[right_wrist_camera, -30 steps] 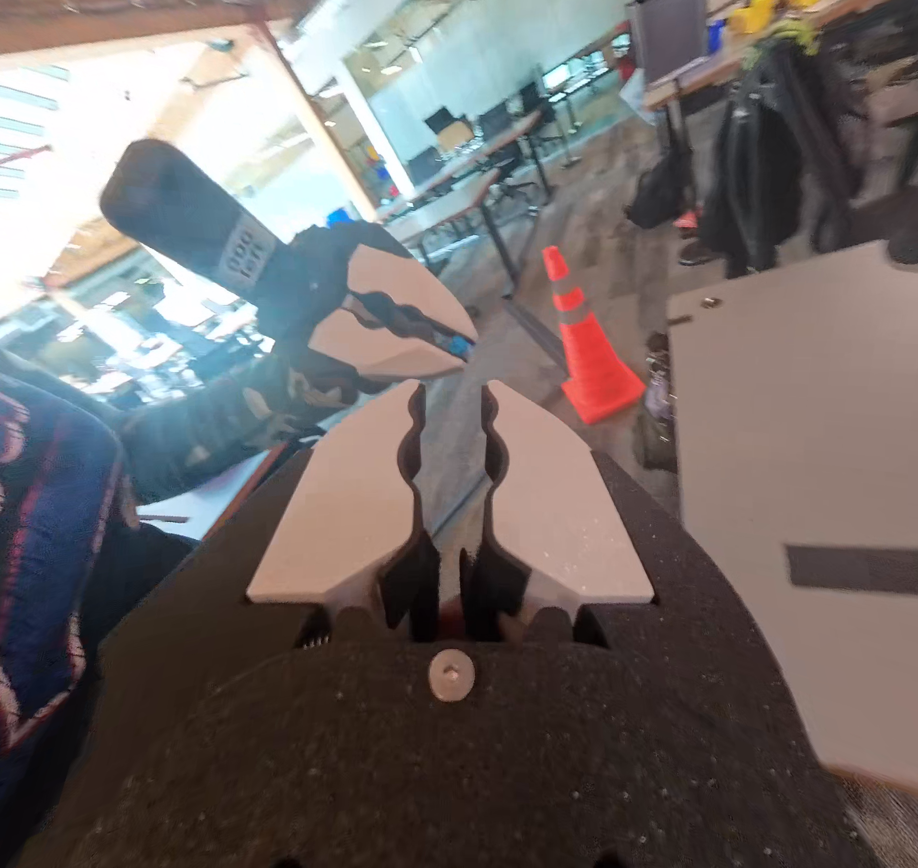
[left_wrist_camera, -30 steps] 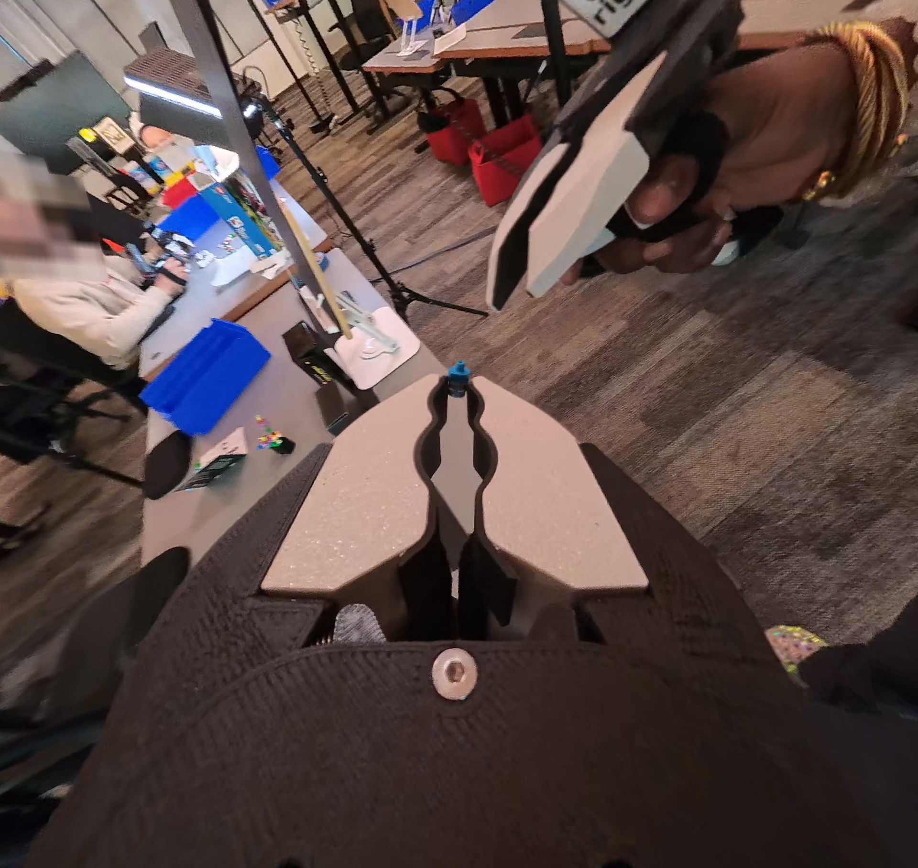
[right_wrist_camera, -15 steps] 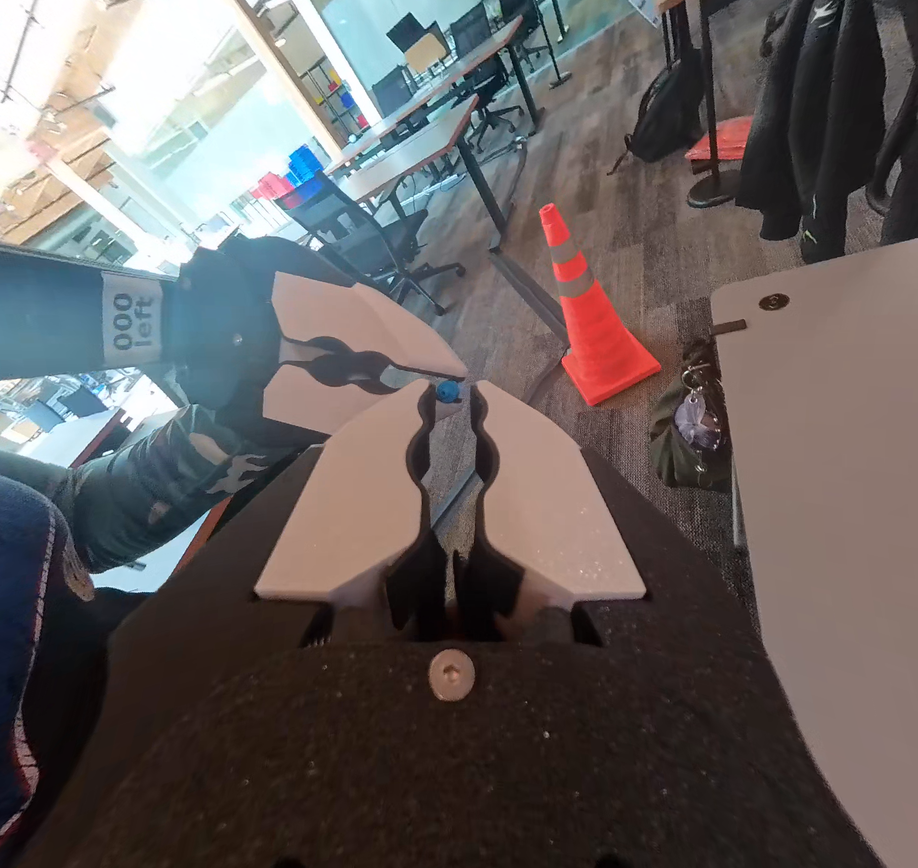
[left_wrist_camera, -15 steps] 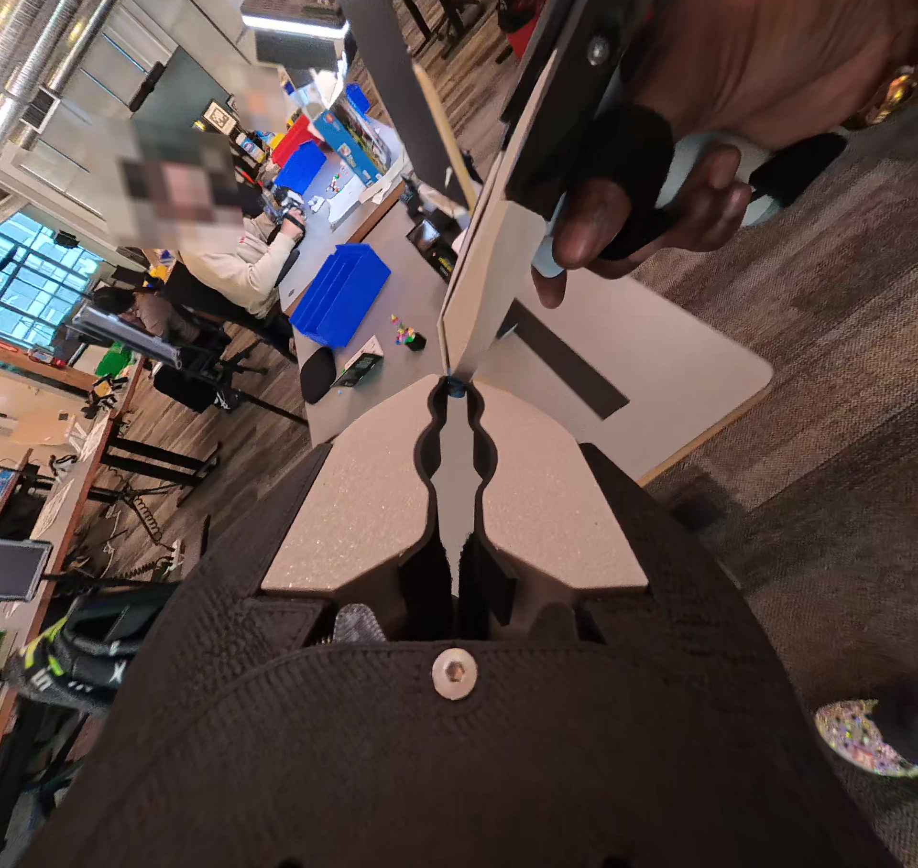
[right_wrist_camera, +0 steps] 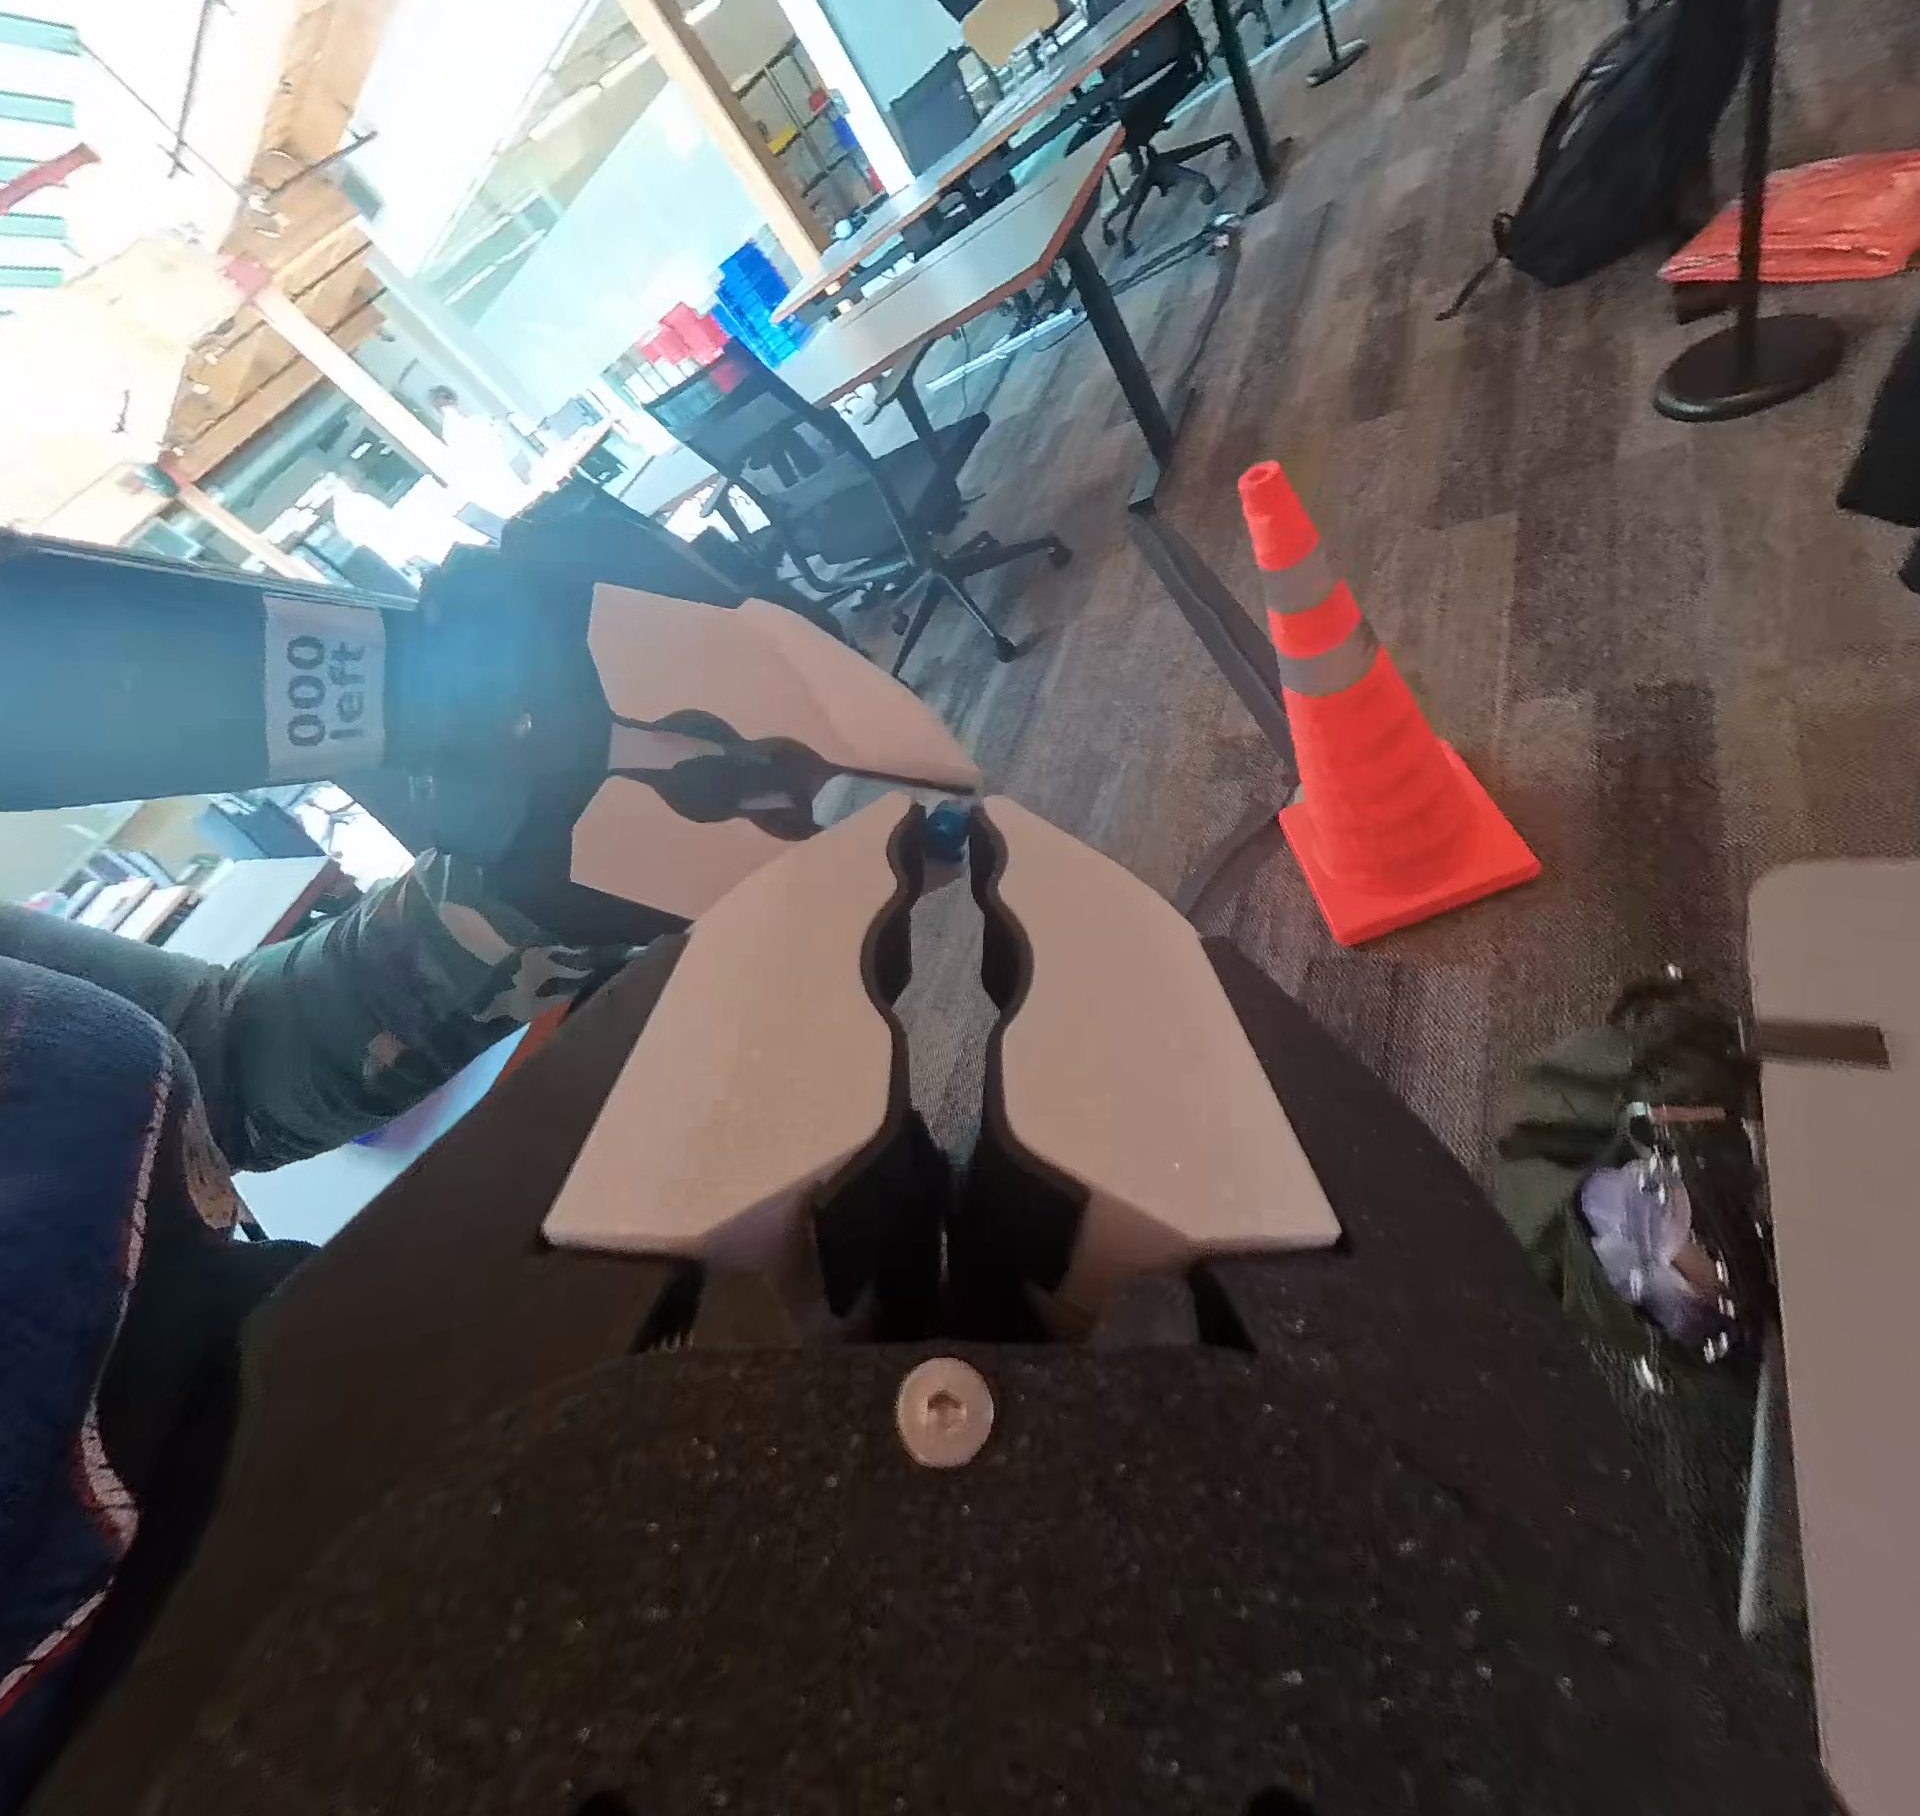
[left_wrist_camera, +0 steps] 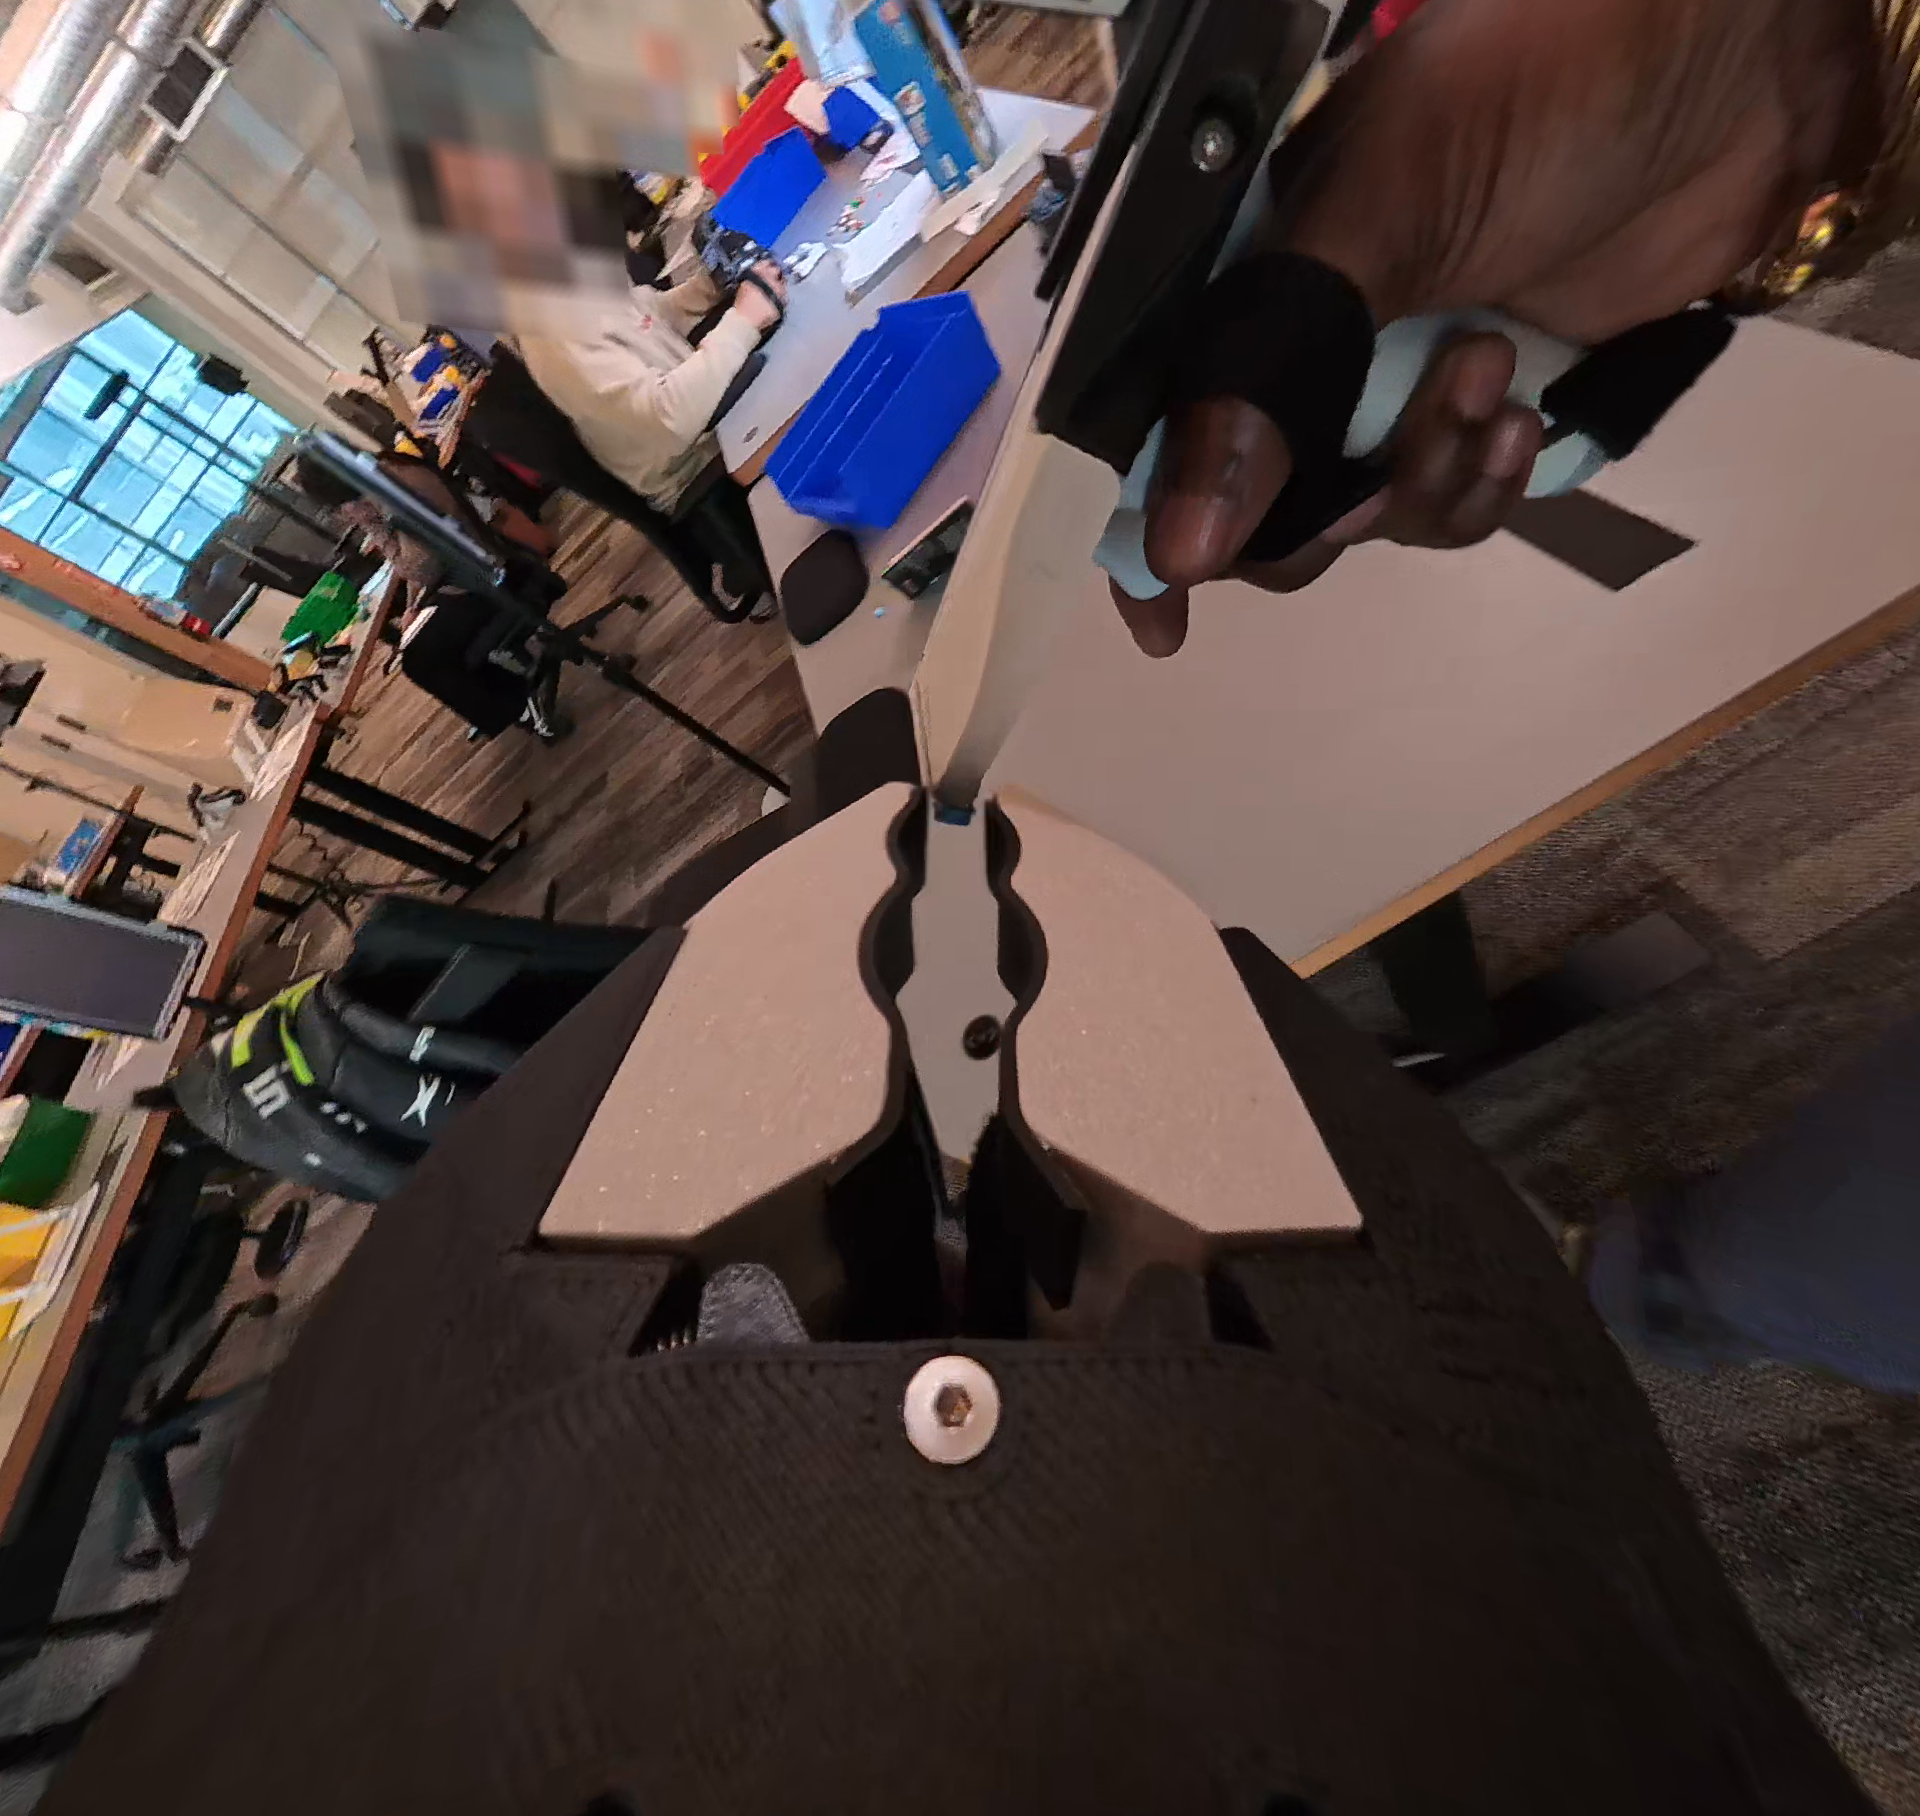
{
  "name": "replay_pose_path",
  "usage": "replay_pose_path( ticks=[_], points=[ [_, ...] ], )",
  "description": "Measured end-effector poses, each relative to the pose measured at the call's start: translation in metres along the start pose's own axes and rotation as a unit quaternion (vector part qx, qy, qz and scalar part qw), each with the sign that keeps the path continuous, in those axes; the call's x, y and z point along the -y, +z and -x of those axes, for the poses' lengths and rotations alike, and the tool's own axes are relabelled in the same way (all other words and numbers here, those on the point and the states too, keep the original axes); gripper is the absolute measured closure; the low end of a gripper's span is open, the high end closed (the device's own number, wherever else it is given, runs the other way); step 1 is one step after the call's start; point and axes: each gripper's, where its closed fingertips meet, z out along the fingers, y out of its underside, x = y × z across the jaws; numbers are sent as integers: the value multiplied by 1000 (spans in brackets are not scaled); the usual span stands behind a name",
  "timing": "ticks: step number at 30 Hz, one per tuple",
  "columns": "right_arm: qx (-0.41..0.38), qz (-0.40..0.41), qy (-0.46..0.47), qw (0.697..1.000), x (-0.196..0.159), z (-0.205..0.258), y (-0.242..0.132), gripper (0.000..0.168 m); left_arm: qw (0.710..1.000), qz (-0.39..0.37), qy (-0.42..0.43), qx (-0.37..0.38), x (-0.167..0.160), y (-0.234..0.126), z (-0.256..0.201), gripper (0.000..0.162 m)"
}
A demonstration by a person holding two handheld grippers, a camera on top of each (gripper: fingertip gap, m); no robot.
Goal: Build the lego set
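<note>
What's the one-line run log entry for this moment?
phase: mid-air handover | left gripper: shut on small blue lego piece | right gripper: tips closing around same piece, grip unclear | location: above floor

I see a small blue lego piece [left_wrist_camera: 953, 810] pinched at my left fingers' tips, held in mid-air.

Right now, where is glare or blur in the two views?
Right wrist view: the windows at upper left are blown out, and bluish flare washes over the left gripper. Left wrist view: even light; the blue lego piece is sharp, and the edges are stretched.
</note>
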Motion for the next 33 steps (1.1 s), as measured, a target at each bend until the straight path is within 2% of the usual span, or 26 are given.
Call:
replay_pose_path(
  ticks=[2,5,8,10,14,16,19,23,26,29,33],
  points=[
    [9,-11,1,1000,20,-24,25,160,1000,6,-23,13,-25,3,32,140],
    [20,-40,2,999,57,-64,54,160,995,29,-82,39,-68,3,90,133],
    [10,-68,-3,998,102,-111,74,160,977,54,-193,76,-116,-12,154,125],
    [-22,-69,-36,997,132,-148,88,160,952,62,-284,96,-155,-30,192,114],
    [-100,-46,-113,987,192,-215,118,160,867,92,-473,126,-248,-71,249,86],
    [-122,-47,-149,980,221,-244,139,160,837,99,-517,152,-294,-92,277,77],
    [-163,-46,-166,972,258,-289,176,160,821,93,-521,213,-363,-116,337,63],
    [-203,-93,-158,962,313,-326,226,160,832,96,-497,227,-431,-124,441,36],
    [-223,-116,-164,954,353,-342,259,160,863,78,-444,227,-458,-115,534,29],
    [-270,-90,-195,939,379,-366,283,160,892,51,-396,213,-477,-83,620,20],
    [-340,-64,-211,914,409,-410,293,160,915,11,-374,150,-489,-9,700,17]
  ],
)
